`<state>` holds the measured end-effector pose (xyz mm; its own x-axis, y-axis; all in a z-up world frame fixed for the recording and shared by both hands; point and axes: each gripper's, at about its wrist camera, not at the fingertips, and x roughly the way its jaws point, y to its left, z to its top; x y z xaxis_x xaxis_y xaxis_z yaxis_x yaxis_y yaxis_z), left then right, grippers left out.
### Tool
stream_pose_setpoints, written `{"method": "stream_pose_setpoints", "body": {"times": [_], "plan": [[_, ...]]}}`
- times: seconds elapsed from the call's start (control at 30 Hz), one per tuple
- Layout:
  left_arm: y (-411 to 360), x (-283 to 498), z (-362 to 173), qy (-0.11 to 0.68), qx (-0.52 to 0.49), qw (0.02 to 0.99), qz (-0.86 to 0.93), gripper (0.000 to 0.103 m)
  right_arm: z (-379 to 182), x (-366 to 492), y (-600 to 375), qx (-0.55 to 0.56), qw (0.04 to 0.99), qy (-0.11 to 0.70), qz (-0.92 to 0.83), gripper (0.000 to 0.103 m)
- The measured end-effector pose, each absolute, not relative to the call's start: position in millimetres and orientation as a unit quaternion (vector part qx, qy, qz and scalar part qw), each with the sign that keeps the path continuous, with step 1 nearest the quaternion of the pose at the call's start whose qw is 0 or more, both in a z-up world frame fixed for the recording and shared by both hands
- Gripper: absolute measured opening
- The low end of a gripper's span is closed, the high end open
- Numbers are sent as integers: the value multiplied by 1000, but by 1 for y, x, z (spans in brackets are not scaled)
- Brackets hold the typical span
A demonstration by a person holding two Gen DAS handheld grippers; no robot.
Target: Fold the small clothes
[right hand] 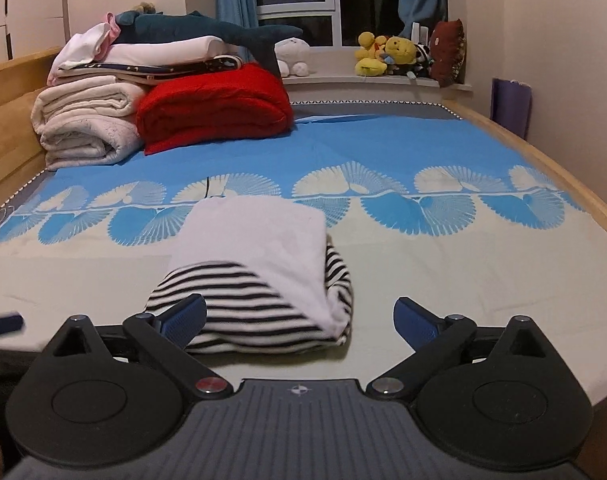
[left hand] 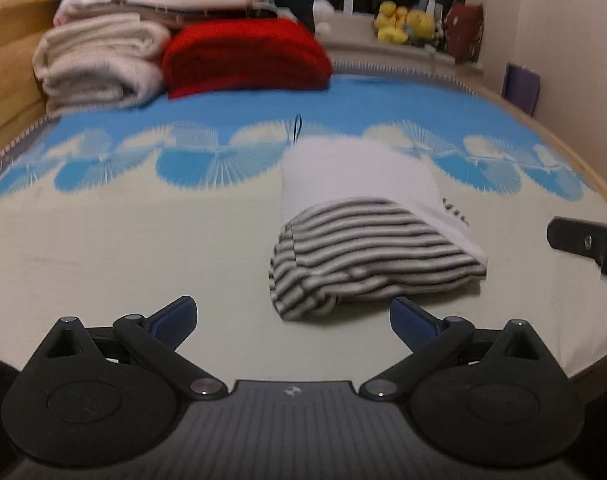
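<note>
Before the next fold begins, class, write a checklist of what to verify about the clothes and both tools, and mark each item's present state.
1. Left tool open and holding nothing: ok.
2. Right tool open and holding nothing: ok.
3. Black-and-white striped garment lies on the cream and blue bedsheet: ok.
4. White folded cloth lies over the striped garment's far part: ok.
5. Striped garment folded flat and neat: not ok, its near edge bulges.
6. Number of layers under the white cloth: cannot tell.

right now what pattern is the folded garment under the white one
Black-and-white stripes, clearest in the right wrist view.
</note>
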<state>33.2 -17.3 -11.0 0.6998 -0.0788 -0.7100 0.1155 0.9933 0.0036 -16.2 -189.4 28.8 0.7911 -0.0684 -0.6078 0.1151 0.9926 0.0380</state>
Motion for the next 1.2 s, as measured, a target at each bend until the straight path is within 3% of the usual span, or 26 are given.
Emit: {"method": "stream_pose_setpoints", "body": {"times": [1.2], "plan": [[-18,32,-15,387,-4,921,-46,103,15,-23,-156,-14,937,346,-45,99]]}}
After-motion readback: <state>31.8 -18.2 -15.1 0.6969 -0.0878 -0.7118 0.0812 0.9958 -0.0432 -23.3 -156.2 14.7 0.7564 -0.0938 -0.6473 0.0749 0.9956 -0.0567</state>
